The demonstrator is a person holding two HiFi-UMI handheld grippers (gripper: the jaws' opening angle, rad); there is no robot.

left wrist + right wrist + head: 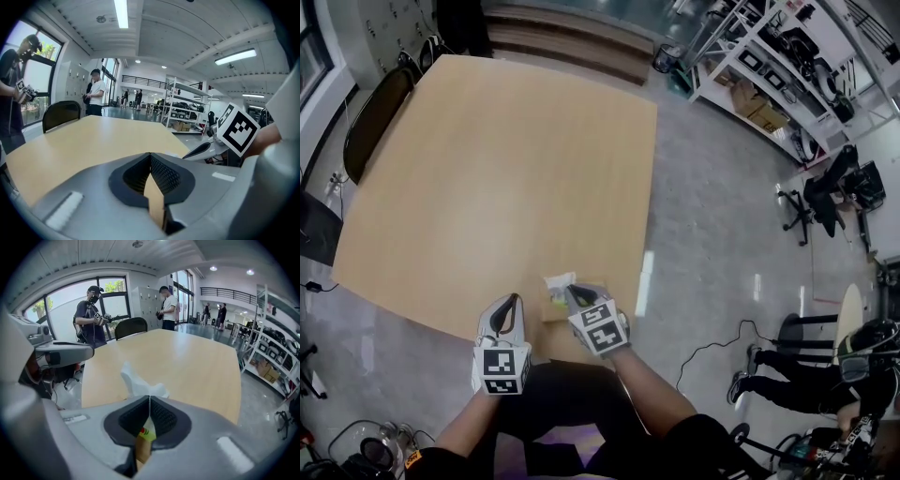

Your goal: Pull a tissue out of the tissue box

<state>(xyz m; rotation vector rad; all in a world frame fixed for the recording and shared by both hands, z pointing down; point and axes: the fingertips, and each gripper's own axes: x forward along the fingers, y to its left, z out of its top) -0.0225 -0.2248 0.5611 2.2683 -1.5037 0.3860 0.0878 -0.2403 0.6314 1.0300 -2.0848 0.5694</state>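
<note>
The tissue box point(553, 307) lies at the near edge of the wooden table point(487, 169), with a white tissue point(558, 280) poking up from it. My right gripper point(574, 292) sits right over the box. In the right gripper view its jaws point(149, 398) are closed, with the tissue point(136, 383) rising at their tips and the box's green print point(147, 433) showing below. My left gripper point(512, 300) hovers just left of the box, off the table's edge. In its own view point(150, 154) it is shut with nothing between the pads.
Dark chairs point(375, 117) stand along the table's far left side. Metal shelving point(787, 66) fills the upper right. A seated person point(806, 375) and a floor cable point(712, 347) are at the right. People point(93, 315) stand beyond the table's far end.
</note>
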